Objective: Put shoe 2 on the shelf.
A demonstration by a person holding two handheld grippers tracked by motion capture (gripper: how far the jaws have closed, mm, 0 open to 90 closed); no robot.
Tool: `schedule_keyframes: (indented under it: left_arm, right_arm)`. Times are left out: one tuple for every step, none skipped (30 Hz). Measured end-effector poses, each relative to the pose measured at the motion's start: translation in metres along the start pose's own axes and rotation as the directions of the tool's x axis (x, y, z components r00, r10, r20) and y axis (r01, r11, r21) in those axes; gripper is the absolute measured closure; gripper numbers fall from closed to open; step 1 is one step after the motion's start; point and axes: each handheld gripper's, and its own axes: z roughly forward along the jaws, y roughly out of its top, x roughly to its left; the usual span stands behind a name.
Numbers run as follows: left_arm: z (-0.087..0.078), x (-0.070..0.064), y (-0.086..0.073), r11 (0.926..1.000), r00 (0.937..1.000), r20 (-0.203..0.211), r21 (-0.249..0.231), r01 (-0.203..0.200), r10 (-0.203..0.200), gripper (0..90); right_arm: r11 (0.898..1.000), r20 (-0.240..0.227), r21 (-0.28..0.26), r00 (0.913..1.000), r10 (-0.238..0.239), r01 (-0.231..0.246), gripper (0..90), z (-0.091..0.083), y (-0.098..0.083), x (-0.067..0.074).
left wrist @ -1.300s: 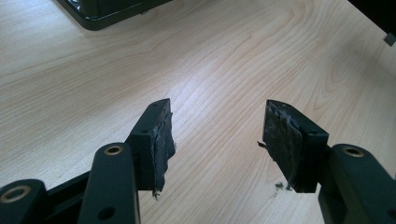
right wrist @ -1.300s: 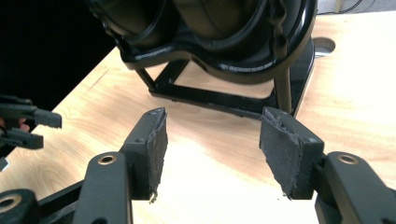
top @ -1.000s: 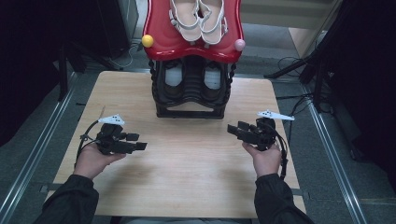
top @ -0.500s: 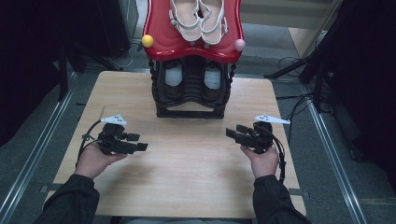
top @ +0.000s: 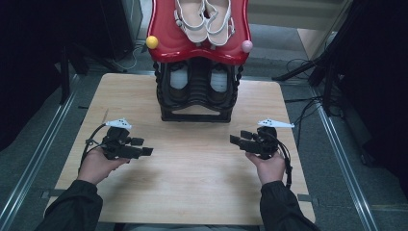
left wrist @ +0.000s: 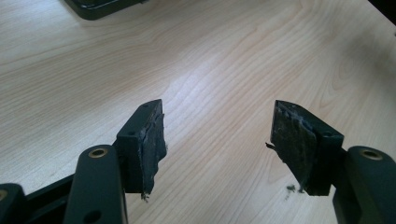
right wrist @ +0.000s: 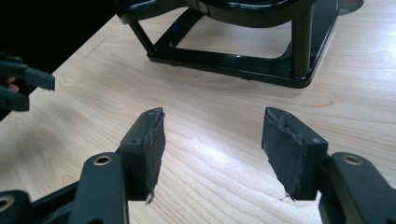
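Table: pale wood tabletop (top: 192,183), black shoe rack (top: 197,103) at its far edge.
Left gripper (top: 146,151): jaws just opening, wide apart, nothing between.
Right gripper (top: 235,139): jaws apart, empty.
Rack's lower shelf: seemingly dark shoes (top: 198,86).

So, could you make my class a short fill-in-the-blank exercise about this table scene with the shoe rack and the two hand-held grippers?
1. The pair of sandals lies on the rack's ____ top shelf.
2. The shoe rack stands on a ____ table.
3. The jaws of the left gripper stand ____, with nothing between them.
4. The yellow ball sits at the shelf's ____ corner in the high view.

Missing words: red; wooden; open; left
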Motion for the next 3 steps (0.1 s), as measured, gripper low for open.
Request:
schedule_keyframes:
  left_arm:
    - [0.0004,0.0000,0.0001,1.0000,1.0000,0.002,0.000,-0.002,0.002,34.0]
    - [0.0009,-0.0003,0.0001,1.0000,1.0000,0.003,-0.002,-0.003,0.003,33.4]
    - [0.0016,-0.0009,0.0000,1.0000,1.0000,0.003,-0.001,-0.004,0.004,32.7]
  right_arm:
    - [1.000,0.001,0.003,1.0000,-0.009,0.009,39.8,0.0006,0.0000,0.0003]
    - [1.000,0.003,0.007,0.9999,-0.015,0.015,39.2,0.0014,-0.0002,0.0008]
    - [1.000,0.002,0.009,0.9998,-0.022,0.022,38.5,0.0023,-0.0004,0.0010]
